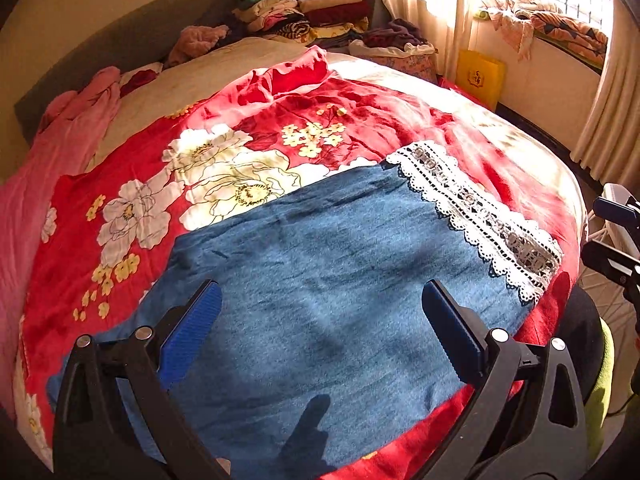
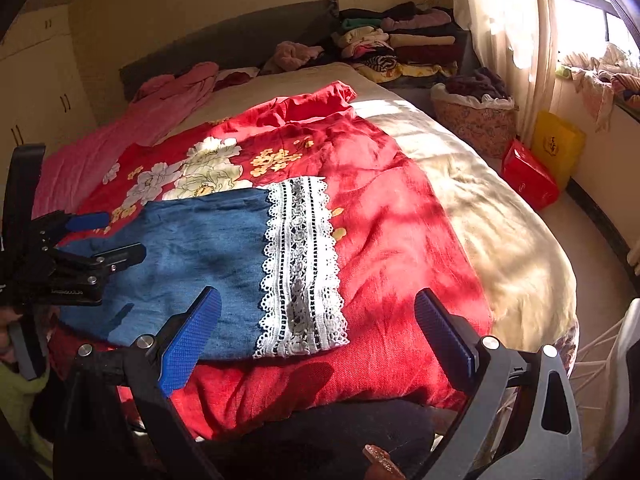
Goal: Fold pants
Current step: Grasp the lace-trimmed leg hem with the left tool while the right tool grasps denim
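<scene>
Blue denim pants (image 1: 320, 272) with a white lace hem (image 1: 480, 216) lie flat on a red floral quilt (image 1: 248, 148) on the bed. My left gripper (image 1: 320, 300) hovers open above the denim, holding nothing. In the right wrist view the pants (image 2: 192, 248) lie left of centre, lace hem (image 2: 300, 264) pointing right. My right gripper (image 2: 318, 308) is open and empty above the hem and the red quilt (image 2: 392, 240). The left gripper (image 2: 96, 240) shows at the left edge, over the denim.
A pink blanket (image 1: 52, 168) lies along the bed's left side. Stacked folded clothes (image 2: 400, 44) sit at the headboard. A laundry basket (image 2: 476, 116), a red box (image 2: 528, 176) and a yellow bag (image 2: 556, 148) stand on the floor on the right by the window.
</scene>
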{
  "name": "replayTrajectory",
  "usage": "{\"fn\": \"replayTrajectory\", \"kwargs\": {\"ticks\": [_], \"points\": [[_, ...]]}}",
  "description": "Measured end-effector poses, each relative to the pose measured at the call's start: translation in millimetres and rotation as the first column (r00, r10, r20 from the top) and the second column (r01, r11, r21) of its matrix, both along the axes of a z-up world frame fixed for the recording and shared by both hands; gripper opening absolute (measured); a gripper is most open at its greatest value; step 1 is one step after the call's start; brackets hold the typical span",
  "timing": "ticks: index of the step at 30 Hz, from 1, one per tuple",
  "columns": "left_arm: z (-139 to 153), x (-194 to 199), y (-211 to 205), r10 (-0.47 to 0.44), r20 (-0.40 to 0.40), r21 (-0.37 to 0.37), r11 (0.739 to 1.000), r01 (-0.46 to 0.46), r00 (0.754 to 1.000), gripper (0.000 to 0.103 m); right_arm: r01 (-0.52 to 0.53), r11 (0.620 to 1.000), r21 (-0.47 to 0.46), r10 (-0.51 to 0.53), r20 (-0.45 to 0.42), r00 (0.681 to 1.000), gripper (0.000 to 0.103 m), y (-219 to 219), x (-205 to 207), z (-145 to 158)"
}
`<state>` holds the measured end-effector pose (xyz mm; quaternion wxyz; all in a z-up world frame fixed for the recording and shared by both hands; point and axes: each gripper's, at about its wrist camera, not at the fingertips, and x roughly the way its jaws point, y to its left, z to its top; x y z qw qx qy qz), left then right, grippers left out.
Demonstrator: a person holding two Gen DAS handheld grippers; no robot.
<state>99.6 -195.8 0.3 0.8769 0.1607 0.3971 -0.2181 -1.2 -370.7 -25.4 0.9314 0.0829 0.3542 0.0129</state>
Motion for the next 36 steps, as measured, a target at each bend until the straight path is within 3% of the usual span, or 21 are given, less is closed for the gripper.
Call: {"fn": "replayTrajectory", "kwargs": {"ticks": [24,25,26,28,30,33,36], "points": [[-51,105,-75,-0.179,-0.138,-0.014,0.984,0.179,0.974,0.095,-0.062,0.995,0.073,0.07,-0.116,0.991,0.096,21,43,-50],[-54,108,-76,-0.179,-0.146,-0.02,0.984,0.178,0.973,0.095,-0.071,0.994,0.084,0.08,-0.114,0.99,0.093,21,44,-50],[-56,112,-78,-0.183,-0.155,-0.03,0.983,0.18,0.971,0.094,-0.08,0.992,0.093,0.09,-0.113,0.99,0.079,21,44,-50],[-62,115,-82,-0.186,-0.171,-0.044,0.982,0.181,0.968,0.09,-0.083,0.992,0.093,0.093,-0.11,0.99,0.073,21,44,-50],[-65,114,-84,-0.203,-0.191,-0.072,0.979,0.193,0.96,0.067,-0.092,0.99,0.108,0.103,-0.1,0.99,0.07,19,43,-49],[-62,106,-90,-0.23,-0.17,-0.061,0.973,0.223,0.958,0.055,-0.089,0.987,0.131,0.104,-0.113,0.988,0.07,17,48,-52],[-59,105,-91,-0.243,-0.17,-0.069,0.97,0.235,0.955,0.053,-0.073,0.985,0.159,0.095,-0.138,0.986,0.072,14,57,-57]]}}
